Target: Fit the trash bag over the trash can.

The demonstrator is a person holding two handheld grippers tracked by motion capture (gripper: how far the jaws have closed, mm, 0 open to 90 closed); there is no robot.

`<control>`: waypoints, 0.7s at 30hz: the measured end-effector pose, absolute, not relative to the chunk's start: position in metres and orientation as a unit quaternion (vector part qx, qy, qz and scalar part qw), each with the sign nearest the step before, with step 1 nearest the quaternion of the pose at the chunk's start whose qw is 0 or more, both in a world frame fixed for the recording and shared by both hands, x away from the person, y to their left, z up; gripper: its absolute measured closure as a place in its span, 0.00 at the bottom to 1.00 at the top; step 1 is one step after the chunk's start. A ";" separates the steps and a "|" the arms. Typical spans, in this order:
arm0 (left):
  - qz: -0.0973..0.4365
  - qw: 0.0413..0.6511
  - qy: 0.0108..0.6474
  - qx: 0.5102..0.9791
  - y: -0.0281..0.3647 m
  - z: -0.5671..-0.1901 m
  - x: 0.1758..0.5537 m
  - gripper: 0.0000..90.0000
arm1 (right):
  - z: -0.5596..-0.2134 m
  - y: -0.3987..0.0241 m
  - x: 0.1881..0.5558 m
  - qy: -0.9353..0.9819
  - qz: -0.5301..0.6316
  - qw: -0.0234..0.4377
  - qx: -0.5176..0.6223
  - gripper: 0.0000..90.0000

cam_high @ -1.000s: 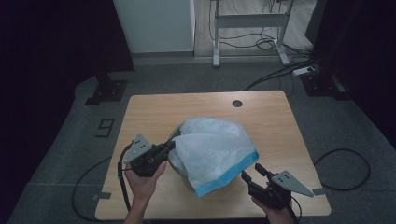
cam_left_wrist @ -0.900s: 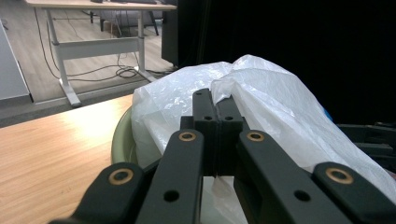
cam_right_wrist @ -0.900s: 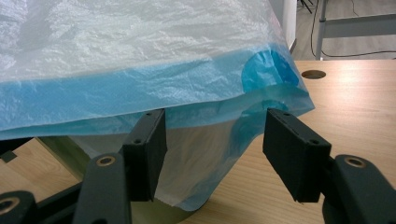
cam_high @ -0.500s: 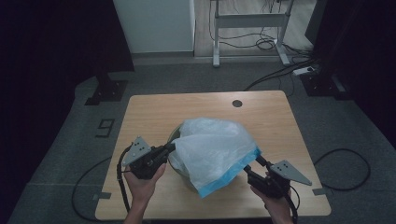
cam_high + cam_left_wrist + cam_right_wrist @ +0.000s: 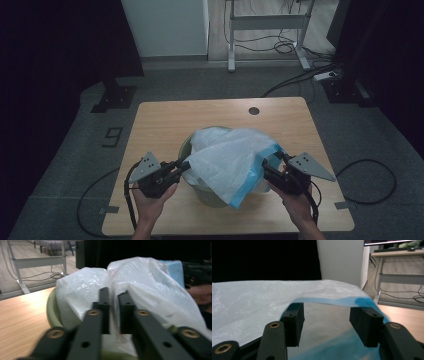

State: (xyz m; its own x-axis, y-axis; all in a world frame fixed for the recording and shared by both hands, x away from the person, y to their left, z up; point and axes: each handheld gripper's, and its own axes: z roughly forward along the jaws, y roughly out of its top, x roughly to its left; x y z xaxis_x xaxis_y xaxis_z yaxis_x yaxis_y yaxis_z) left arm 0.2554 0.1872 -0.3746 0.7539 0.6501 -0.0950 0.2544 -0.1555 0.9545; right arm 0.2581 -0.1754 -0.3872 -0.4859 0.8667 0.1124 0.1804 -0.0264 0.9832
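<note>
Centrally, wooden tabletop (image 5: 165,120) carries a pale green bin (image 5: 212,199) at approx 6 o'clock of centre, w/ white plastic bag (image 5: 227,160) draped over it, blue hem (image 5: 250,187) hanging at front. Left tool (image 5: 181,165) at bin's 9 o'clock: jaws pinched on bag film. Right tool (image 5: 266,169) at 3 o'clock: jaws apart, blue hem lying across their tips.
</note>
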 end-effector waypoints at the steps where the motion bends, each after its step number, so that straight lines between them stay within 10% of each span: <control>1: 0.177 0.571 0.302 0.743 0.186 -0.373 0.253 0.68 | -0.386 -0.174 0.259 0.634 0.585 0.294 0.412 0.51; 9: 0.170 0.573 0.266 0.756 0.184 -0.351 0.241 0.35 | -0.380 -0.170 0.260 0.640 0.586 0.291 0.402 0.52; 21: 0.160 0.563 0.248 0.772 0.172 -0.332 0.254 0.34 | -0.367 -0.177 0.255 0.638 0.592 0.297 0.393 0.54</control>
State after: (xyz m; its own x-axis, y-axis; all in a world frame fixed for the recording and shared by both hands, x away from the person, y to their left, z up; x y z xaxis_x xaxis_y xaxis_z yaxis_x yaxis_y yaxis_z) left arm 0.2544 0.1725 -0.3315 0.8256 0.5633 -0.0327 0.2034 -0.2430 0.9485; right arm 0.2554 -0.1767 -0.3665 -0.5144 0.8533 0.0858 0.1487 -0.0098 0.9888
